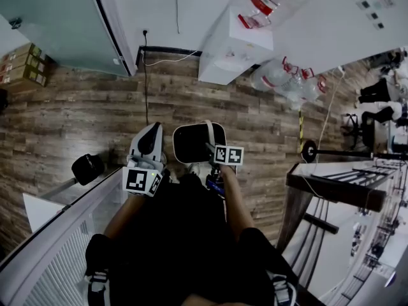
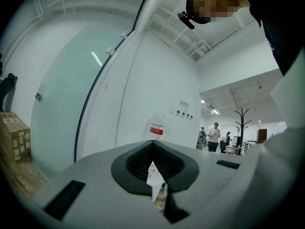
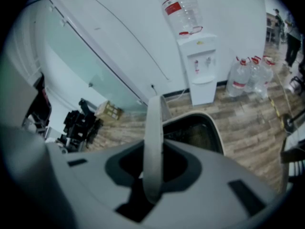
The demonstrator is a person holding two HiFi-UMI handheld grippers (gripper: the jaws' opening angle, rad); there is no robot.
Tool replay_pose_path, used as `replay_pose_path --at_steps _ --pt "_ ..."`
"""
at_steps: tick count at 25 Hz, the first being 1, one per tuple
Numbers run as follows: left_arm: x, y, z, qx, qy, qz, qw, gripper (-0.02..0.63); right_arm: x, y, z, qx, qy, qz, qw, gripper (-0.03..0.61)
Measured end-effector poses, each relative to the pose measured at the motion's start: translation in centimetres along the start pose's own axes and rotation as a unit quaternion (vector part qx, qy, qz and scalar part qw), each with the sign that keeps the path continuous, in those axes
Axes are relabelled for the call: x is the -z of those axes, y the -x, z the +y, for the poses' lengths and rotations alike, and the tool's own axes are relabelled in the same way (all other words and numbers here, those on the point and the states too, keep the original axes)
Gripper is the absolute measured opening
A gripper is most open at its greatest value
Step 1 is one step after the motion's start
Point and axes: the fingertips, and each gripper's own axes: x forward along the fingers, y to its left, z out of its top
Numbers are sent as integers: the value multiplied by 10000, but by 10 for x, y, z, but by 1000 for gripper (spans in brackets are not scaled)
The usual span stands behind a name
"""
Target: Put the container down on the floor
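Grips, in the clenched jaws of the right gripper point(image 3: 152, 180), the pale curved band handle point(image 3: 153, 128) of the white-rimmed, dark-lined plastic container point(image 1: 191, 143). Holds it, apparently off the brown wood-plank floor point(image 1: 76, 120), on the near side of the white water dispenser point(image 1: 233, 50). Carries the left gripper point(image 1: 150, 139) just left of the container, jaws pressed together on nothing. Looks like the lowering step, not yet done. Calls next for a level descent until the base meets the planks short of the dispenser, then for loosening the handle.
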Motion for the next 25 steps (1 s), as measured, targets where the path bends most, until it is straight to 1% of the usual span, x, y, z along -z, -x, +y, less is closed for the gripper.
replay_pose_path --at_steps 6,11,14,19,25 --pt "-7 -1 29 48 -12 -27 10000 28 -18 -13 27 -27 -29 -131 9999 97" --pt "-10 -2 52 -152 59 -41 9999 28 -33 -27 45 -148 -53 -138 9998 97" --pt "-4 -6 61 -260 54 17 9996 28 -46 -35 54 -232 -14 -124 9997 97" --pt "2 -19 71 -399 107 11 9991 28 -66 -54 59 -349 155 39 9993 97" --pt "-1 -57 90 -549 -43 30 9985 28 -100 -77 58 -439 356 249 9981 97"
